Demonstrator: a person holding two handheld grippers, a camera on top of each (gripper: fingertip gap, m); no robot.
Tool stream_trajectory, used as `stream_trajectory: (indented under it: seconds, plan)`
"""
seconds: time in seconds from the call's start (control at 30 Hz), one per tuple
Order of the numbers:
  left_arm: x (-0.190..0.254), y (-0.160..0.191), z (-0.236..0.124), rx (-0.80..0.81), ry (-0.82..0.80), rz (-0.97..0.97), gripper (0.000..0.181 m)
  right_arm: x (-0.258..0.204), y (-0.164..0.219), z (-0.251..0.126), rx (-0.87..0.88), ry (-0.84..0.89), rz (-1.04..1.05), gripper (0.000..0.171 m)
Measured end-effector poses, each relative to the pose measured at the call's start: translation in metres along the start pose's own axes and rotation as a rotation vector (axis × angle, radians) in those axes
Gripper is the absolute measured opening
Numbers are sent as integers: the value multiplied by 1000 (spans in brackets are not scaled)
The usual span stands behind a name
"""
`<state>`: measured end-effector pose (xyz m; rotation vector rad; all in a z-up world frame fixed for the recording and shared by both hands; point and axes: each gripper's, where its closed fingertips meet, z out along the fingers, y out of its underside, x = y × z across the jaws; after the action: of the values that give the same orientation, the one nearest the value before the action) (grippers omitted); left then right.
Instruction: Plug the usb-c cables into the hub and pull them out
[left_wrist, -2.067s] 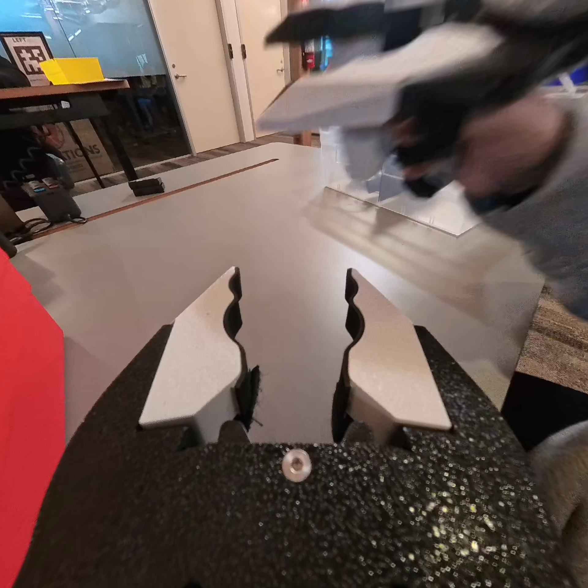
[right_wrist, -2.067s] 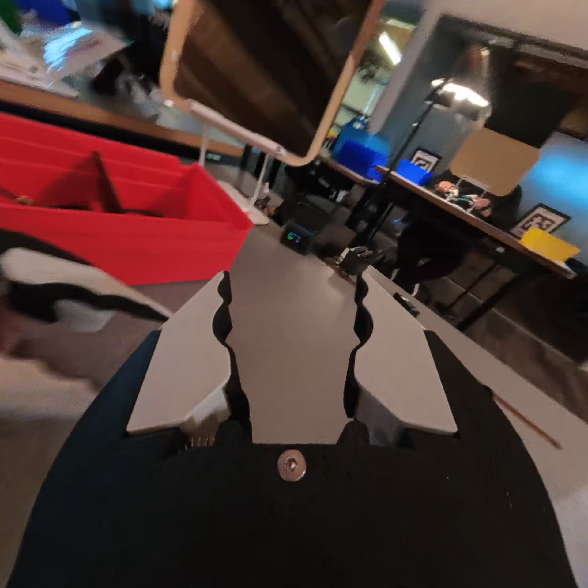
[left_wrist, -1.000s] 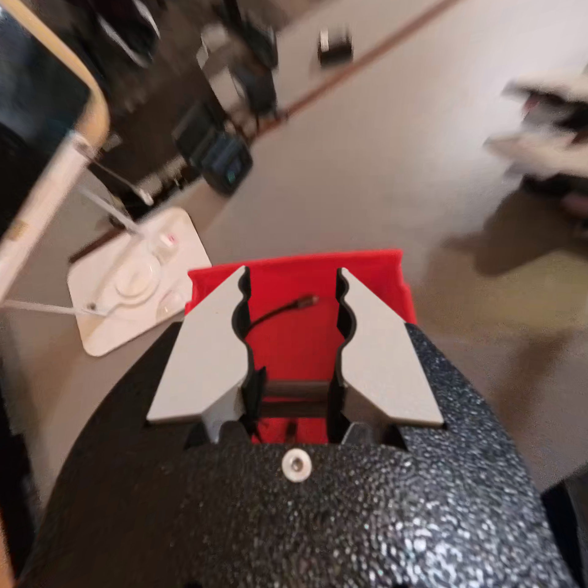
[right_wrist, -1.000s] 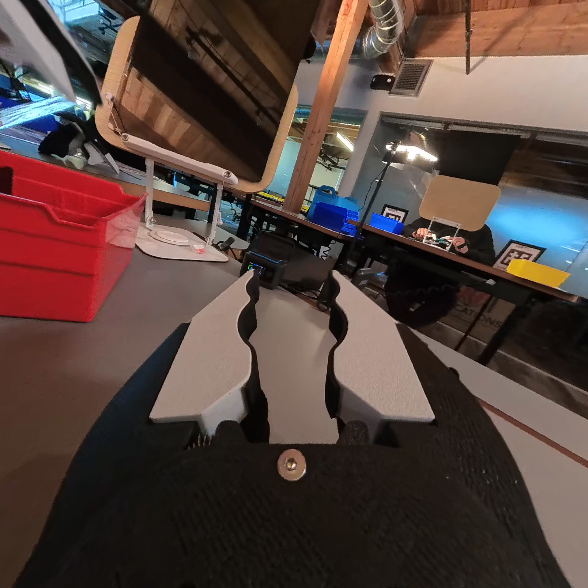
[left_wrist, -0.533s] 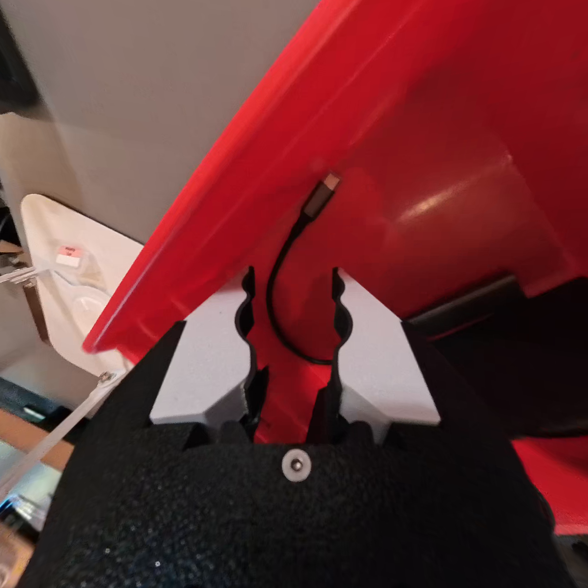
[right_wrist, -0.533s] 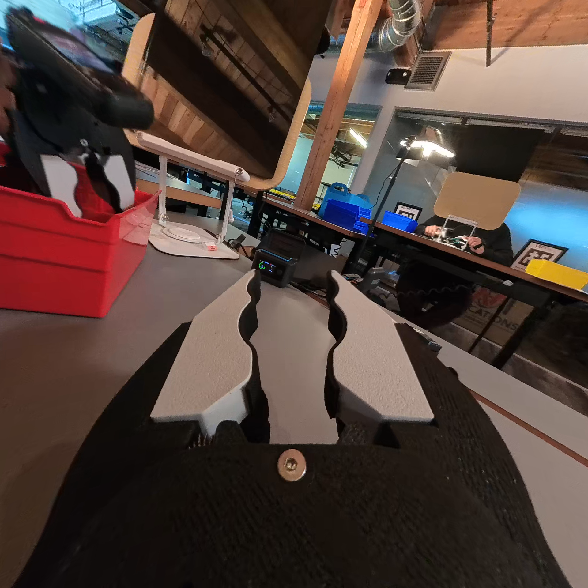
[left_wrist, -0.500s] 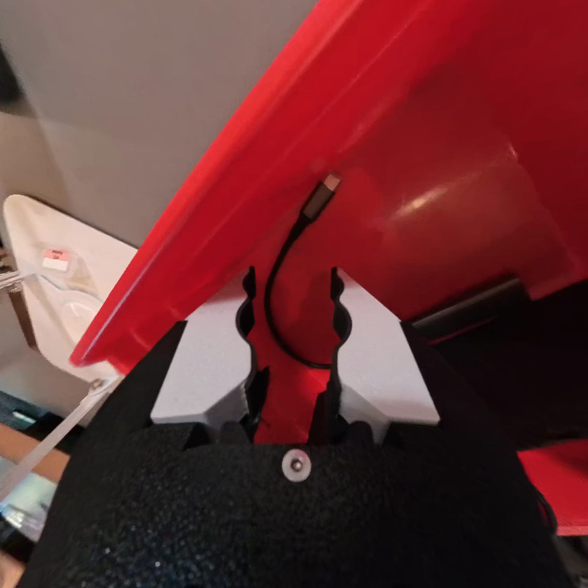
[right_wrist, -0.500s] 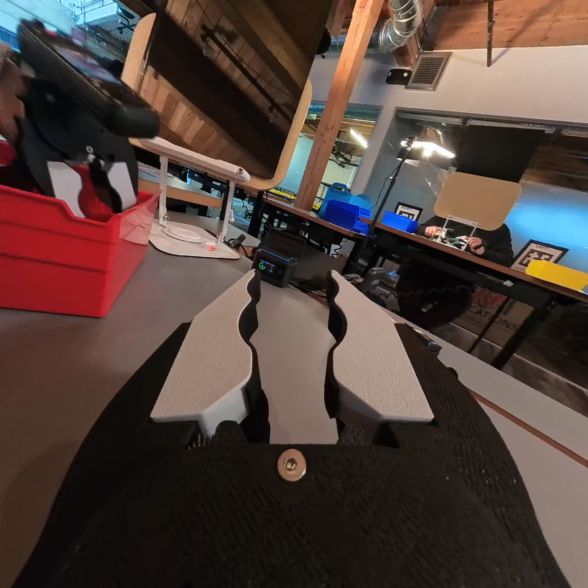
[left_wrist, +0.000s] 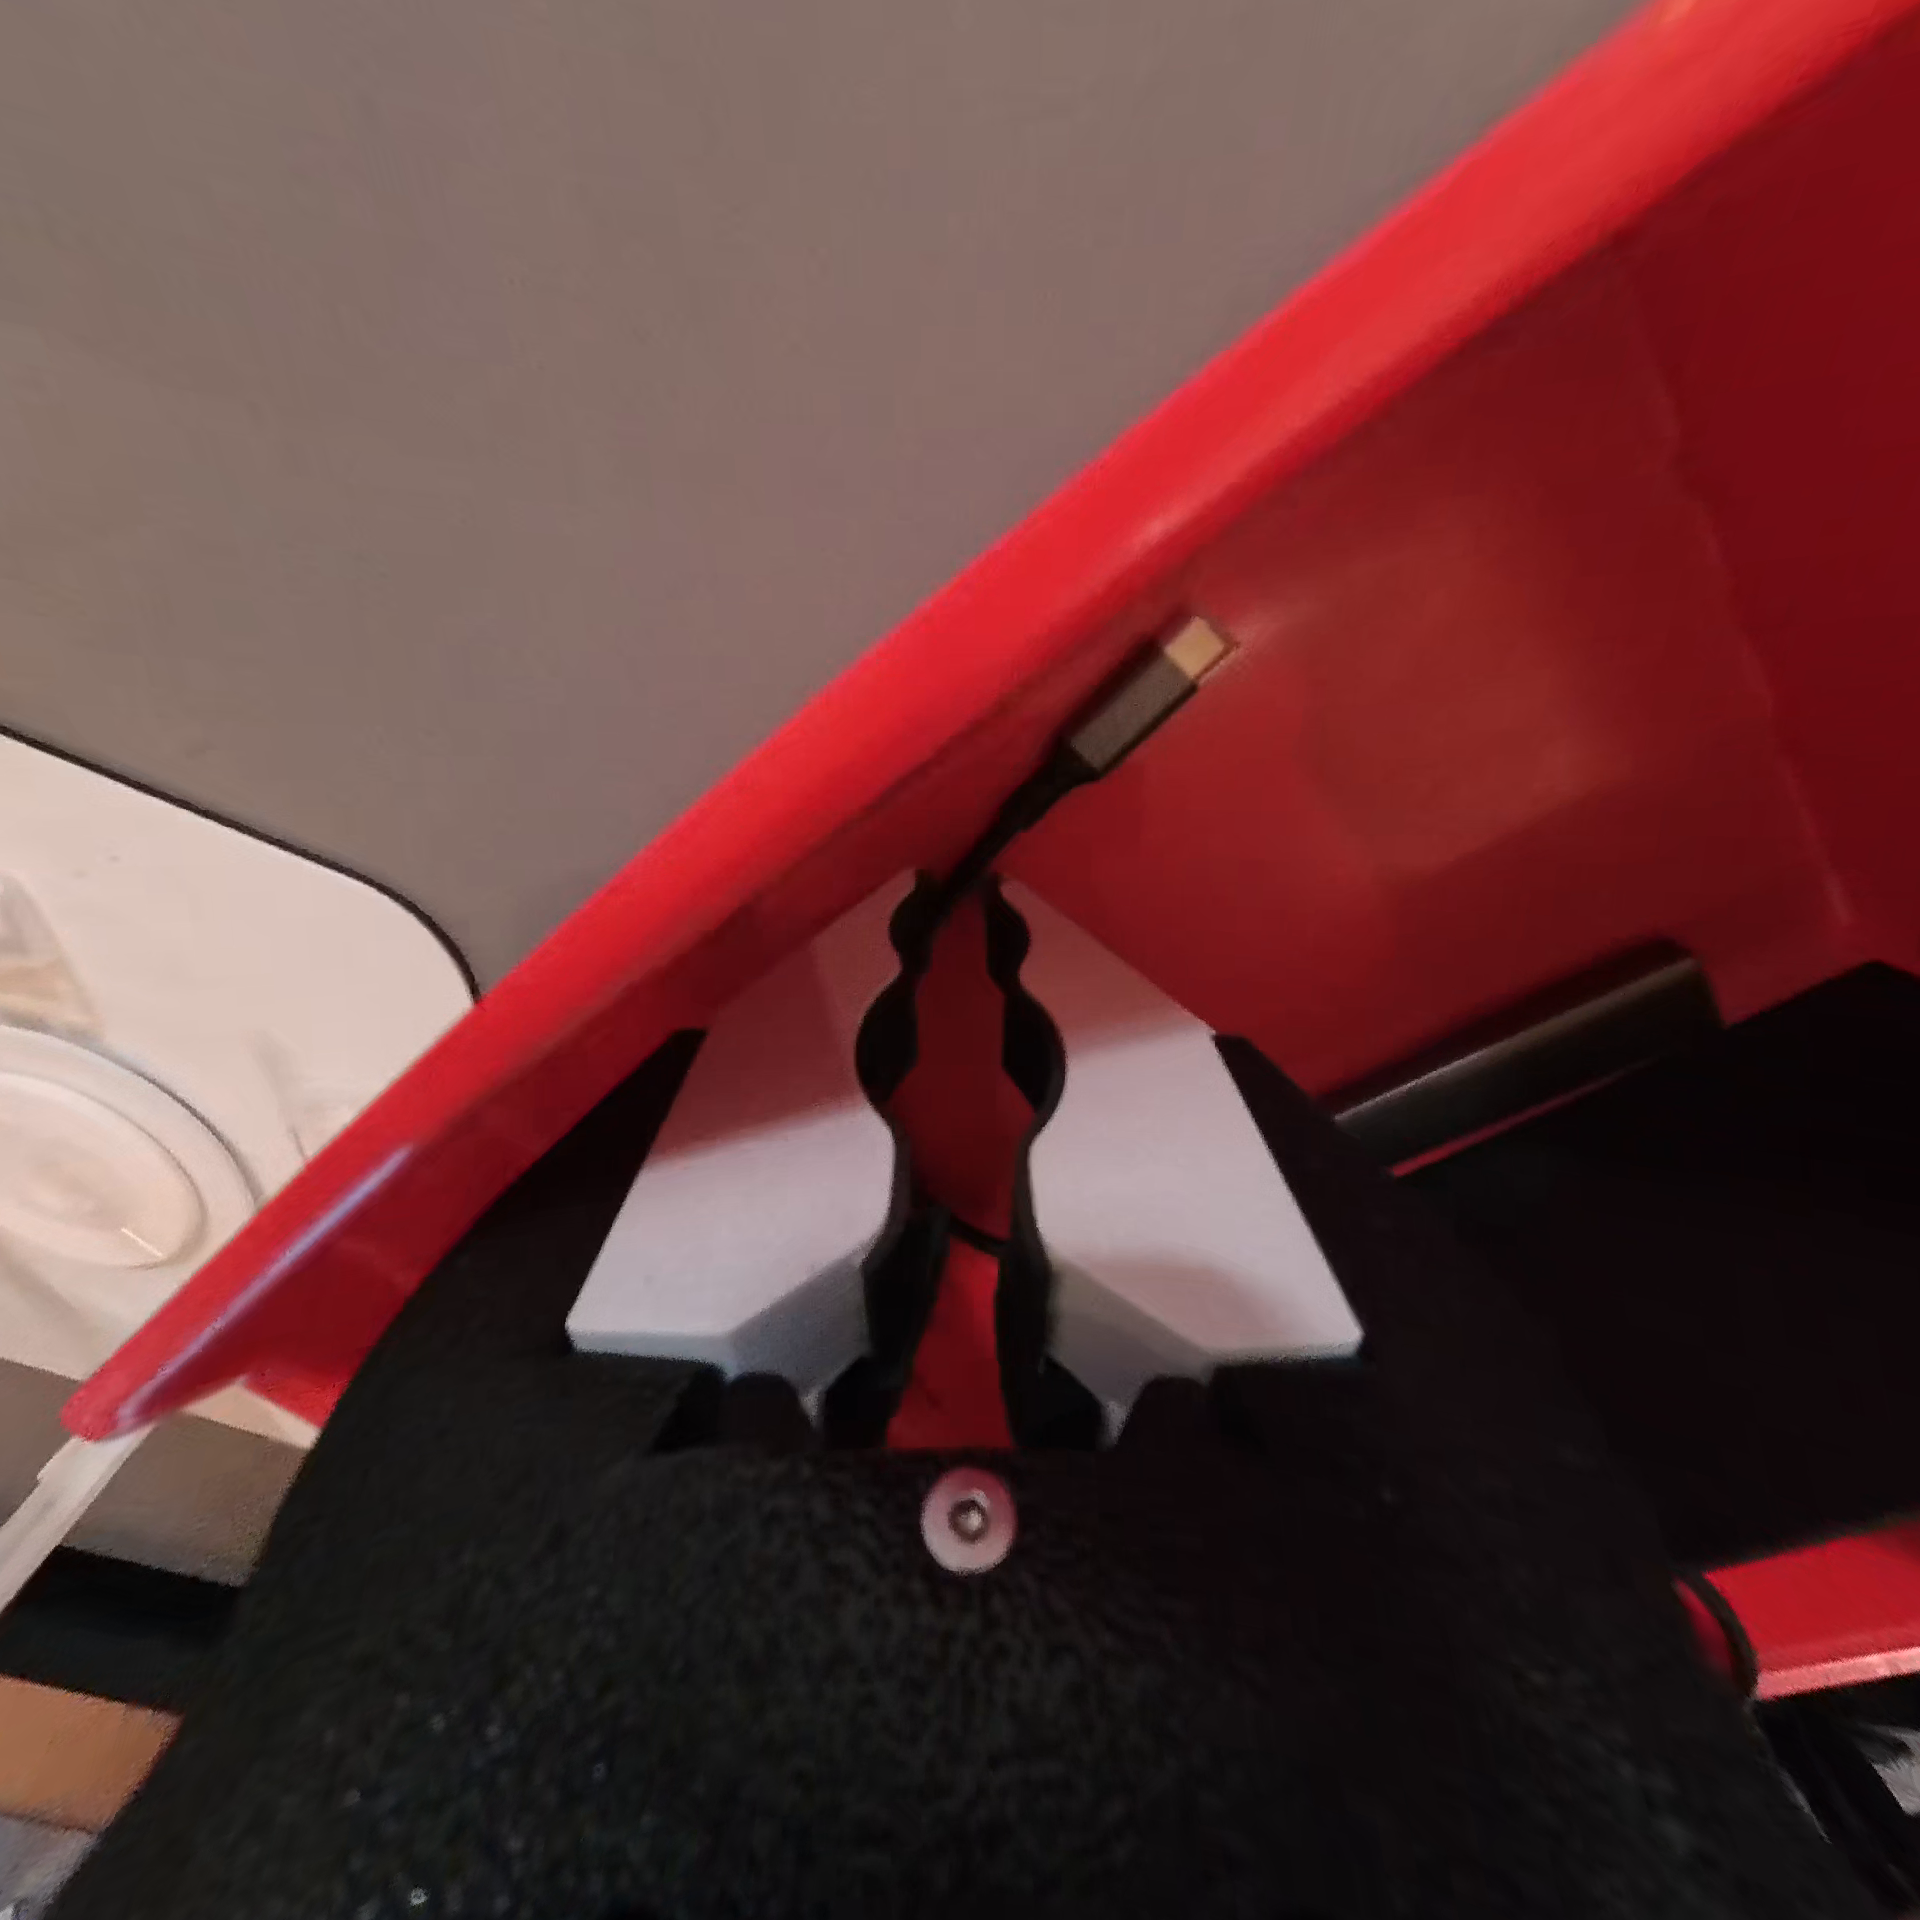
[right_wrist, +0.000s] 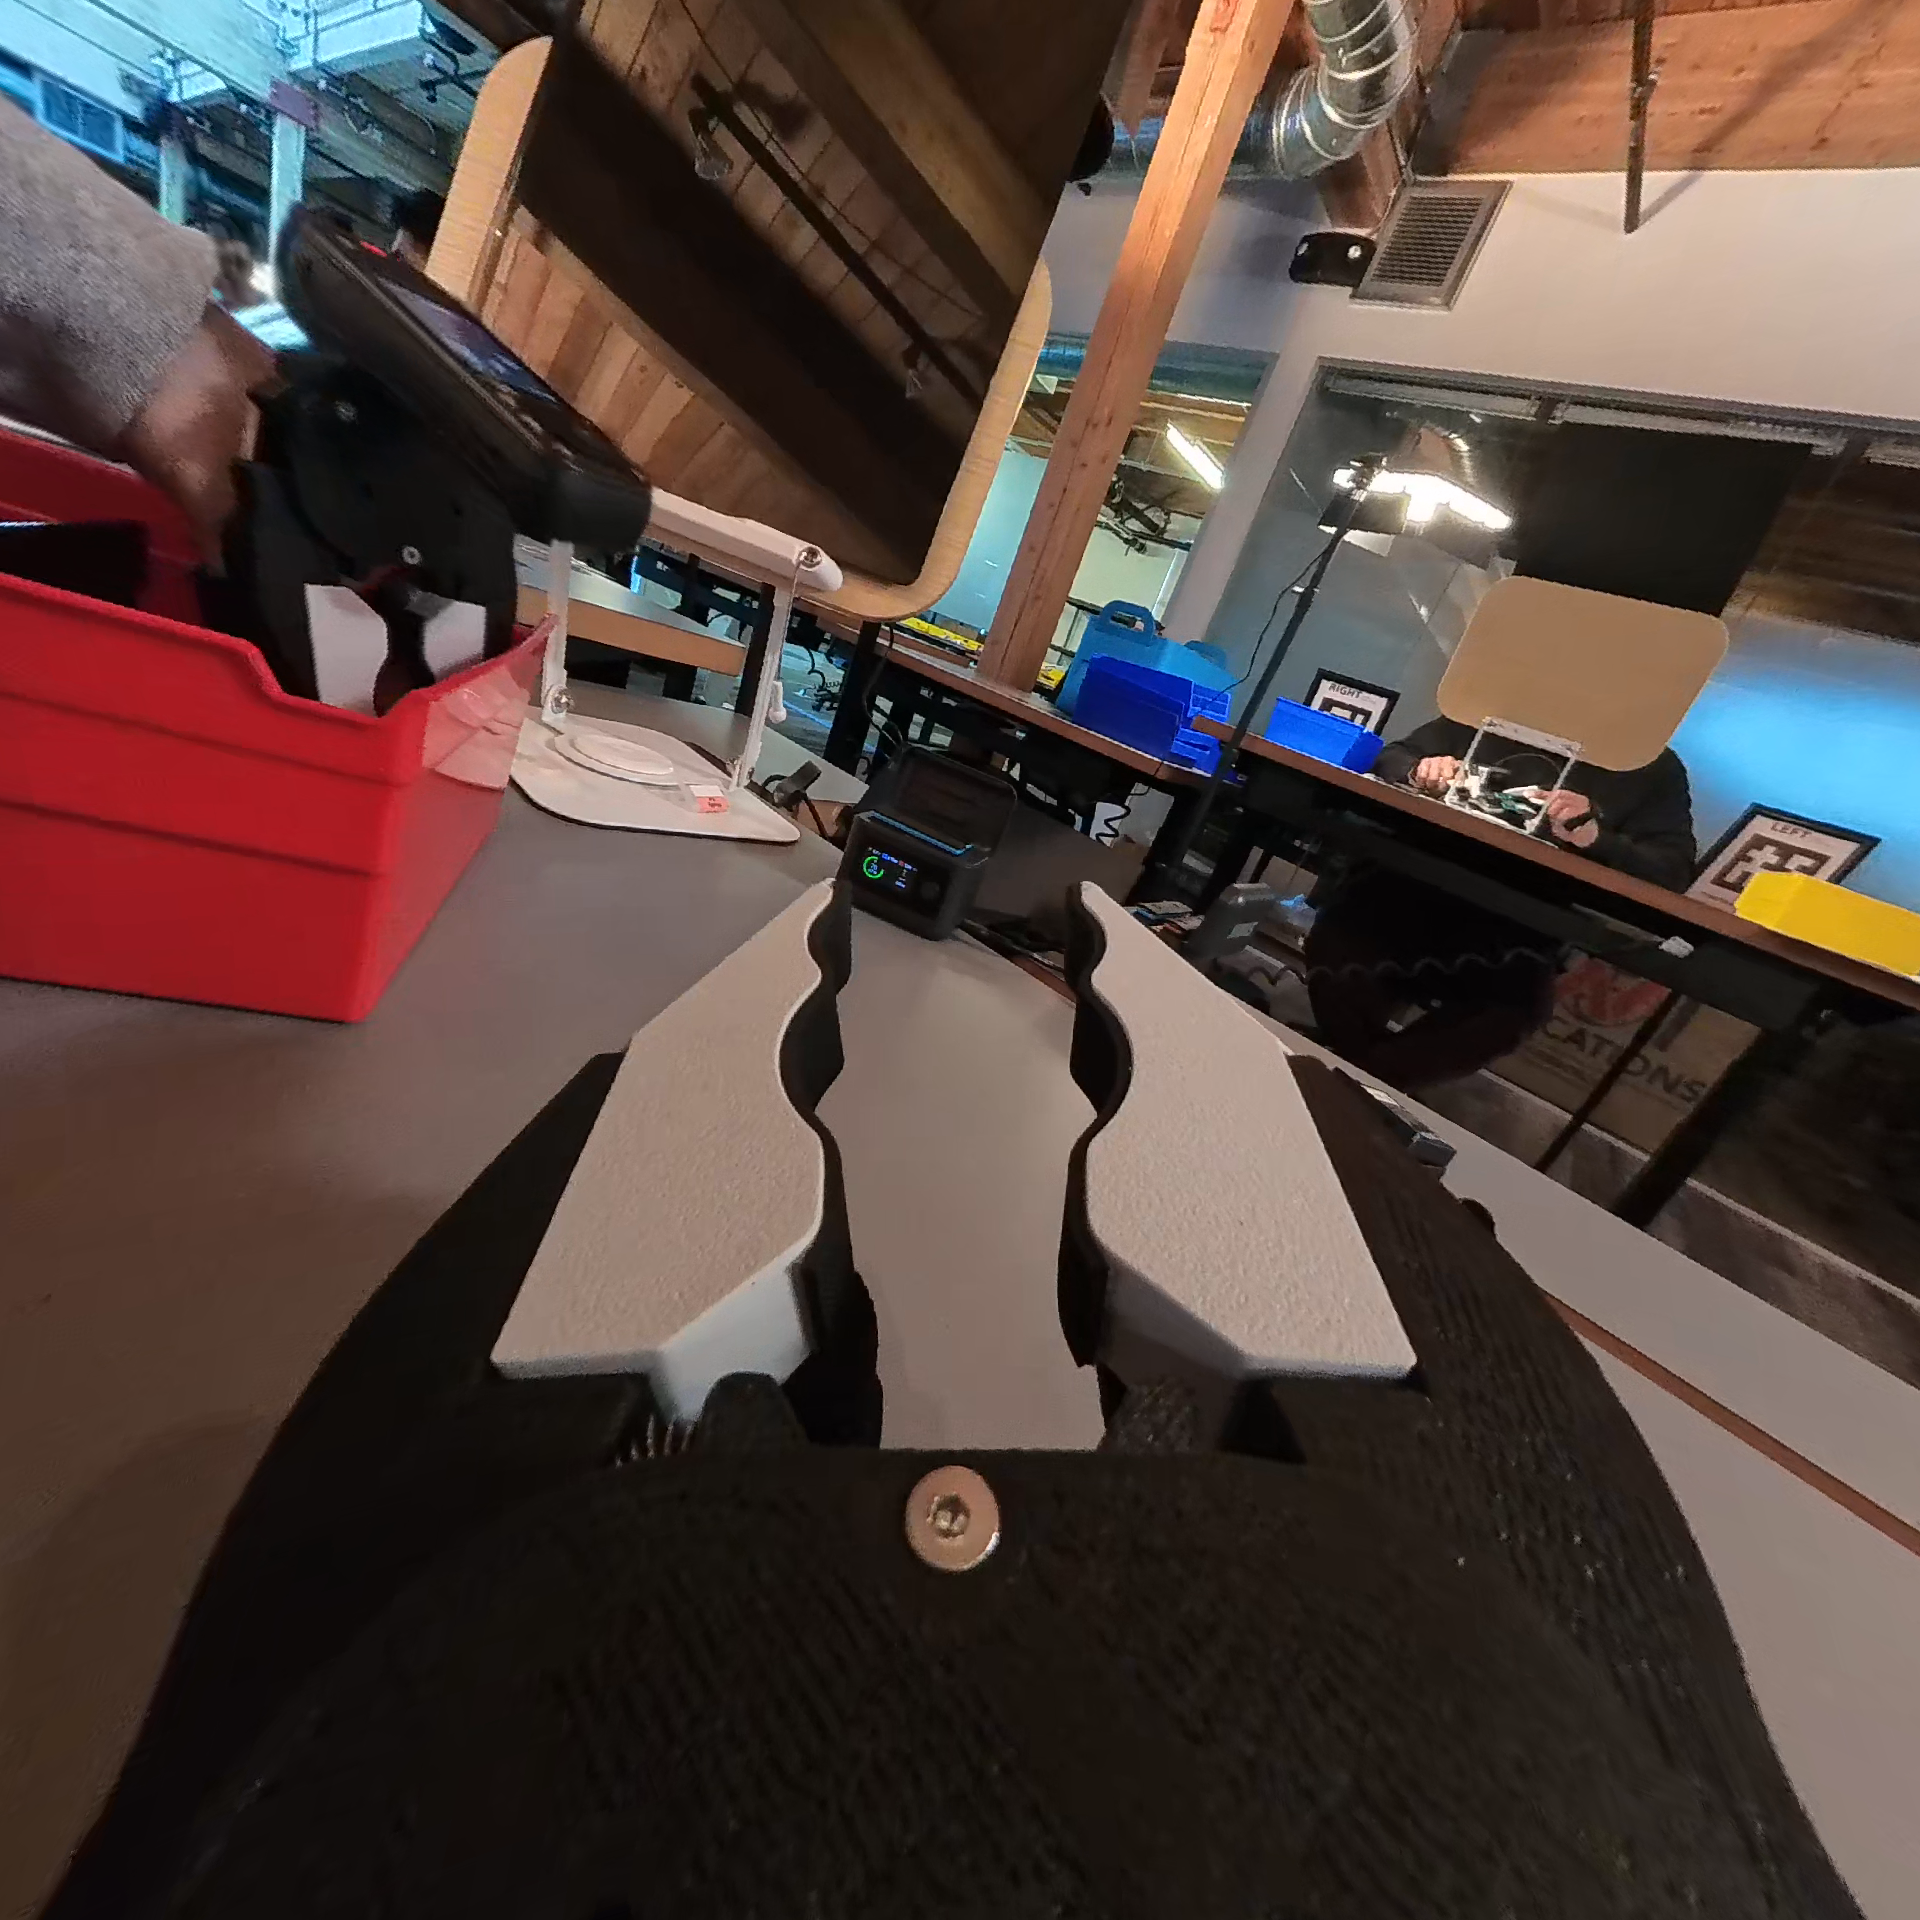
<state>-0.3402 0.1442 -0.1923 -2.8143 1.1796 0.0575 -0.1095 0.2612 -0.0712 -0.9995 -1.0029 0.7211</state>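
Note:
In the left wrist view my left gripper (left_wrist: 958, 883) is inside the red bin (left_wrist: 1455, 520), close to its near wall. Its fingers have closed on a thin black usb-c cable (left_wrist: 1023, 810). The cable's grey plug (left_wrist: 1138, 696) sticks out past the fingertips and lies against the bin wall. A dark grey bar (left_wrist: 1527, 1049), which looks like the hub, lies on the bin floor to the right. In the right wrist view my right gripper (right_wrist: 956, 894) is open and empty, low over the grey table (right_wrist: 312, 1143). The left gripper (right_wrist: 384, 592) shows there, dipping into the red bin (right_wrist: 208, 831).
A white stand base (right_wrist: 644, 769) sits on the table just beyond the bin; it also shows in the left wrist view (left_wrist: 156, 1039). A black power unit with a lit display (right_wrist: 925, 852) stands at the table's far edge. A person works at another table (right_wrist: 1538, 800). Across from one pair of fingers to the other is roughly 30 centimeters.
My left gripper has gone down into the red bin and its fingers have closed from open onto the black cable. My right gripper has hardly moved and stays open.

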Motion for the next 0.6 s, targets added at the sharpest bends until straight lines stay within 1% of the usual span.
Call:
stream_trajectory:
  seconds: [0.03, 0.1, 0.17, 0.2, 0.23, 0.33, 0.47, 0.57, 0.6]
  plan:
    - [1, 0, 0, 6, -15, 5, 7, 0, 0, 0, 0, -1, -2, 39]
    - [2, 0, 0, 6, -66, 30, 5, -1, 0, 0, 1, -2, -4, 39]
    - [1, 4, -3, -26, -156, 123, 3, 0, 0, 0, 2, -1, -2, 39]
    - [-1, 3, -11, -23, -221, 167, 2, 0, 0, 0, 3, 1, 1, 39]
    - [-1, -2, -23, 18, -267, 169, 2, 1, 0, -1, 3, 4, 4, 39]
    - [0, -10, -80, 132, -417, 137, 2, 4, -1, -2, 6, 19, 13, 39]
    - [17, -24, -172, 246, -632, 137, 2, 9, -3, -4, 18, 42, 17, 38]
    - [37, -50, -241, 339, -804, 160, 2, 15, -8, -7, 47, 69, 23, 37]
    - [45, -62, -260, 379, -837, 162, 2, 18, -11, -9, 59, 82, 30, 36]
